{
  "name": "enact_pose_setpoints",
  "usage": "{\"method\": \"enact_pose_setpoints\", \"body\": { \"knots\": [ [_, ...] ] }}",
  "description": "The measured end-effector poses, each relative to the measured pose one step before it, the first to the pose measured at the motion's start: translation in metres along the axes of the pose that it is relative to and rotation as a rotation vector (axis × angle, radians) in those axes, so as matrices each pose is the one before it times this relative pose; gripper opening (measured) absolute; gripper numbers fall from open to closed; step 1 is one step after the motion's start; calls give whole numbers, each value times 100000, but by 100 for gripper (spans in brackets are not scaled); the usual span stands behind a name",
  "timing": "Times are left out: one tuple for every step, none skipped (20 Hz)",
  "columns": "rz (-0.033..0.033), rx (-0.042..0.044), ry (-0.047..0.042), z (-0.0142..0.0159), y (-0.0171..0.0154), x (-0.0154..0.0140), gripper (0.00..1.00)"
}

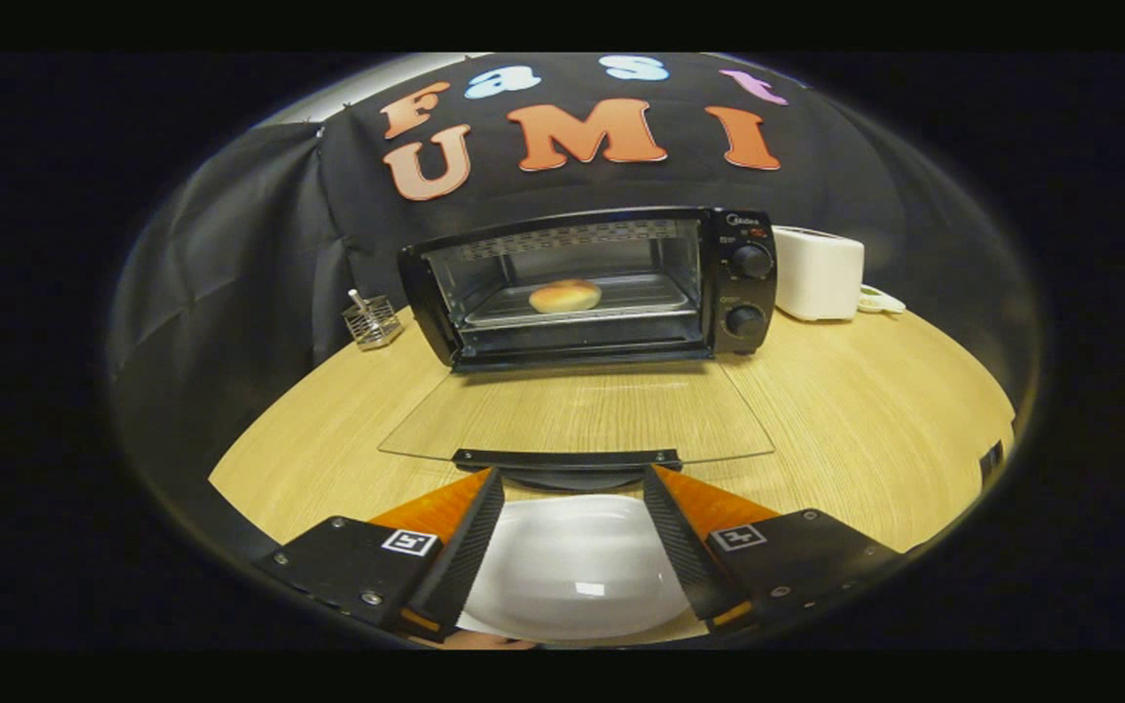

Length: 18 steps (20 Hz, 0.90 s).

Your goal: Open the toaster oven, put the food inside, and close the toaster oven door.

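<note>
Most of the job looked done. The oven (pixel 587 288) stood well beyond my fingers (pixel 572 527) with its door (pixel 577 415) dropped flat toward me, the glass lying level over the worktop (pixel 865 420) and its black handle (pixel 567 458) just ahead of my fingertips. The bun (pixel 565 295) already sat inside, on the tray (pixel 641 293) in the middle of the cavity, so I judged that opening and loading were finished and only closing the door was left. My fingers were spread wide and held nothing; between them, below, lay the white plate (pixel 572 566), bare. The bun was round, golden brown and smooth on top, paler at its base, and whole as far as I could see. The oven was black, with two knobs (pixel 750 290) stacked on the panel to the right of the cavity. To shut it I would have needed to get under the handle and lift the door up and away from me. Beyond, right of the oven, stood a white toaster (pixel 819 273); left of it, a small wire holder (pixel 372 320).
</note>
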<state>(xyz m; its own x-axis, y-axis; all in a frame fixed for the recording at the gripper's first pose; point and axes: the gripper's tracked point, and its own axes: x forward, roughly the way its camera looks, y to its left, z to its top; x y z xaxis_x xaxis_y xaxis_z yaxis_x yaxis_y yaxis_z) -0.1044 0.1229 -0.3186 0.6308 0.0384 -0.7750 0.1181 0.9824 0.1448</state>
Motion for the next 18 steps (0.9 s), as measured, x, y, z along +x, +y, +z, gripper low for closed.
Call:
{"method": "enact_pose_setpoints", "body": {
  "knots": [
    [-1148,-368,1001,-304,-285,163,86],
    [-1078,-111,740,-220,-411,44,86],
    [-301,465,613,-30,-245,189,86],
    [390,787,787,51,87,313,86],
    [124,787,1007,-50,-85,177,86],
    [368,436,692,24,149,223,86],
    [-83,98,912,13,90,242,86],
    [-638,241,681,128,-54,-42,86],
    [-439,239,-262,169,3,153,86],
    [-294,170,342,-2,26,-249,86],
    [80,106,-6,184,83,-64,86],
    [312,619,-258,81,64,-170,86],
    [392,1004,-877,270,45,-277,86],
    [409,1163,-1300,501,53,-222,86],
    [629,1921,-1513,571,37,-317,86],
    [689,2410,-2248,658,154,-348,86],
    [658,1220,-2128,725,145,-348,86],
    [326,-191,-2231,686,323,-162,86]
  ]
}}
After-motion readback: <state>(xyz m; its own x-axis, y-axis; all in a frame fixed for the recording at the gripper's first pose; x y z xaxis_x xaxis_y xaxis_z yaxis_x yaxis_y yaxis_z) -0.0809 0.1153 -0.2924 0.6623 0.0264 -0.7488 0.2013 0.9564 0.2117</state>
